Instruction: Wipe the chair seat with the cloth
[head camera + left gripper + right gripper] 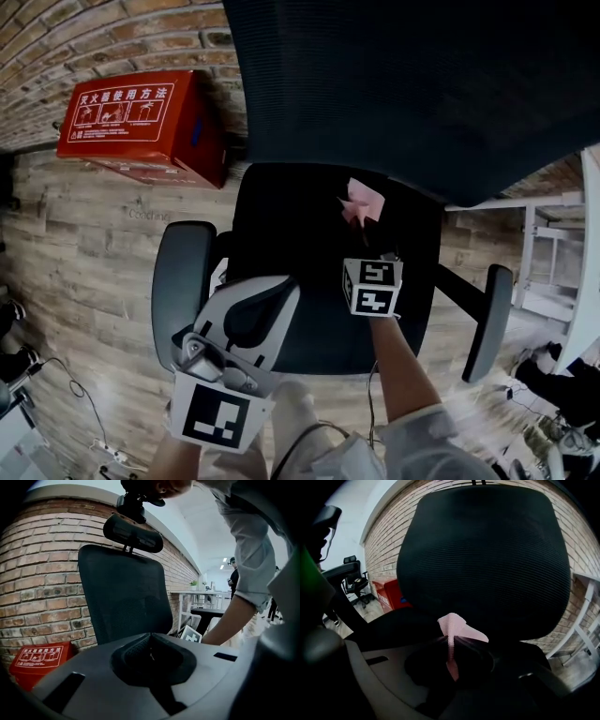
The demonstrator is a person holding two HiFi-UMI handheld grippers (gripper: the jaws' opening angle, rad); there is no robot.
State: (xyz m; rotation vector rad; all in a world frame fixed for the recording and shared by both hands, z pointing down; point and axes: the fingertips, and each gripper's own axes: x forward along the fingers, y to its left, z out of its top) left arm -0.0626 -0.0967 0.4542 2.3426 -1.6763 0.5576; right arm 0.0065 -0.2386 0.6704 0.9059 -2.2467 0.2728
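Two grippers show in the head view above a black chair seat point(319, 323). The right gripper point(367, 225) is clamped on a pink cloth point(361, 200), which lies at the back of the seat just under the backrest point(422, 84). Whether the cloth presses on the fabric I cannot tell. The left gripper point(272, 289) hangs over the seat's front left, near the left armrest point(181, 281). No wiped patch stands out from the rest, so I judge the wiping barely begun at most, with the middle and front of the seat left to do. A red box point(141, 117) sits on the wooden floor point(84, 225) against a brick wall point(84, 37).

In the left gripper view the jaws are pressed together with nothing between them. Beyond them rise the backrest and headrest point(133, 530). The person's forearm point(232, 620) reaches down at the right, with a white desk point(199, 595) far behind it.

In the right gripper view the jaws meet on the cloth, and a fold of it stands up above them. The backrest fills the view, and another office chair point(354, 576) stands at the far left.
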